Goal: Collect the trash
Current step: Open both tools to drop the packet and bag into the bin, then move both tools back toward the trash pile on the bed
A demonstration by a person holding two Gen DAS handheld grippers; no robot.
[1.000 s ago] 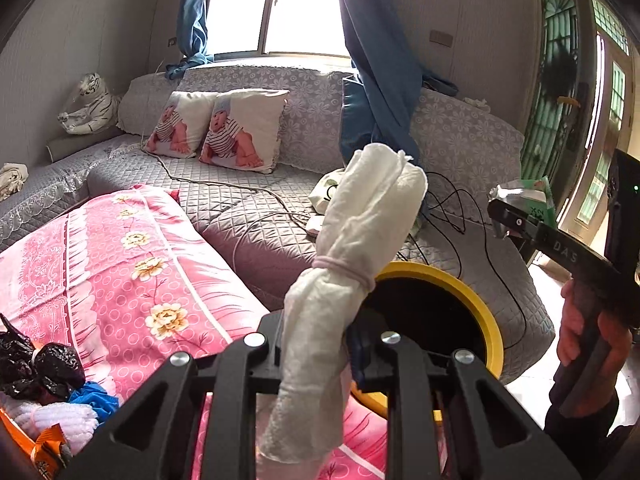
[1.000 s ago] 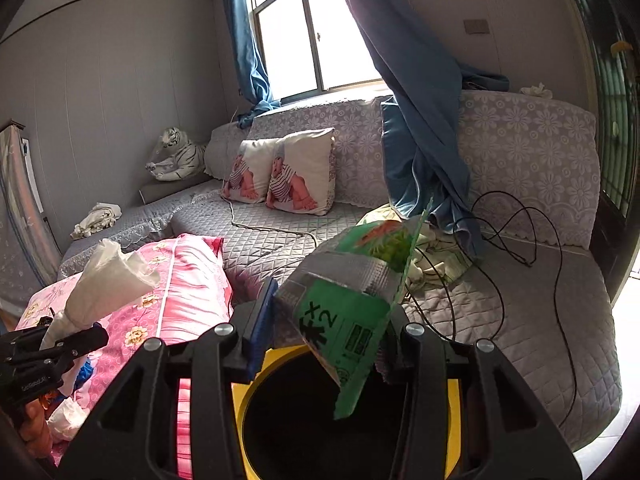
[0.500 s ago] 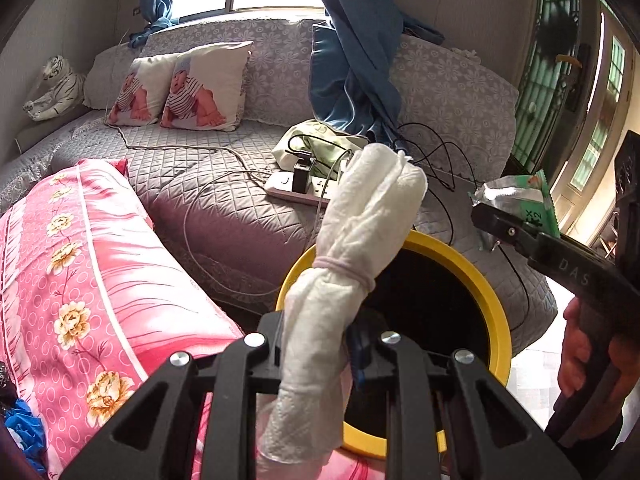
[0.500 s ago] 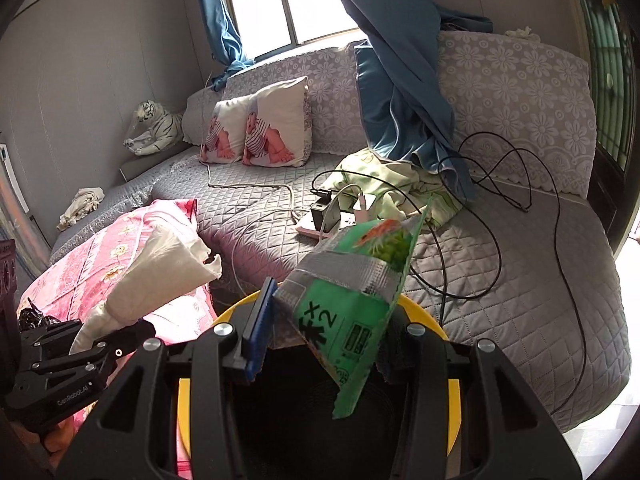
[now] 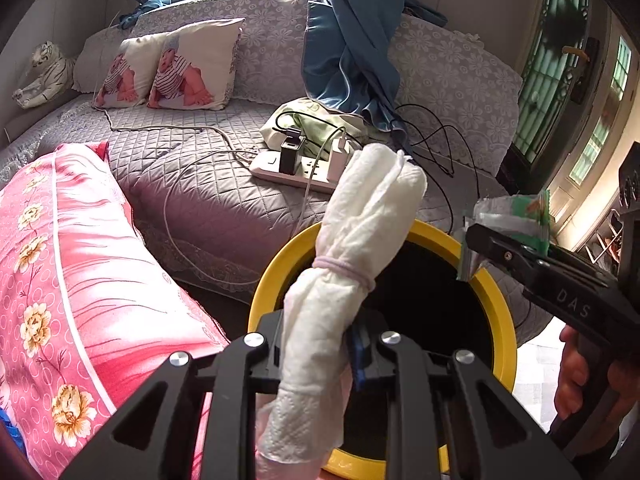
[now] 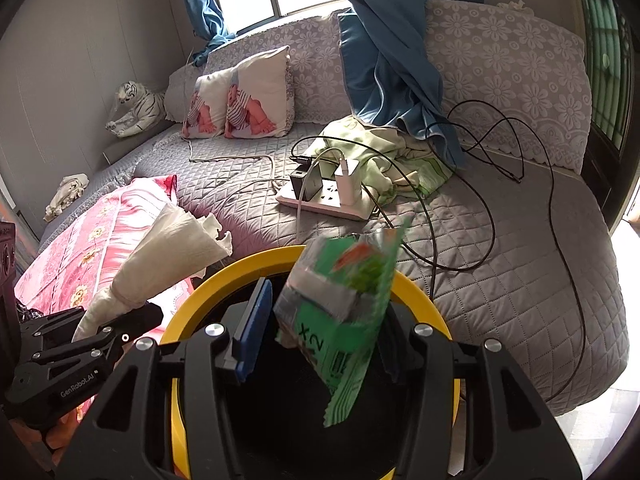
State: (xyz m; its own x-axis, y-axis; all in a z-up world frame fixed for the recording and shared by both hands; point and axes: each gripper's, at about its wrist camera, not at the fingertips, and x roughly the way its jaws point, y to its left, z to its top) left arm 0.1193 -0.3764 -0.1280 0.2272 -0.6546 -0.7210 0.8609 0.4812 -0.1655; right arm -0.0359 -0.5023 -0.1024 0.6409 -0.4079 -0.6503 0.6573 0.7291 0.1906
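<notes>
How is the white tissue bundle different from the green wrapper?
The white tissue bundle is soft, rolled paper tied with a band; the green wrapper is flat, shiny and printed. The left gripper is clamped shut on the bundle, while the right gripper has just been opening, with a gap beside the wrapper between its jaws. The bundle sticks up stiffly; the wrapper hangs tilted downward. Both are trash over the yellow-rimmed bin.
</notes>
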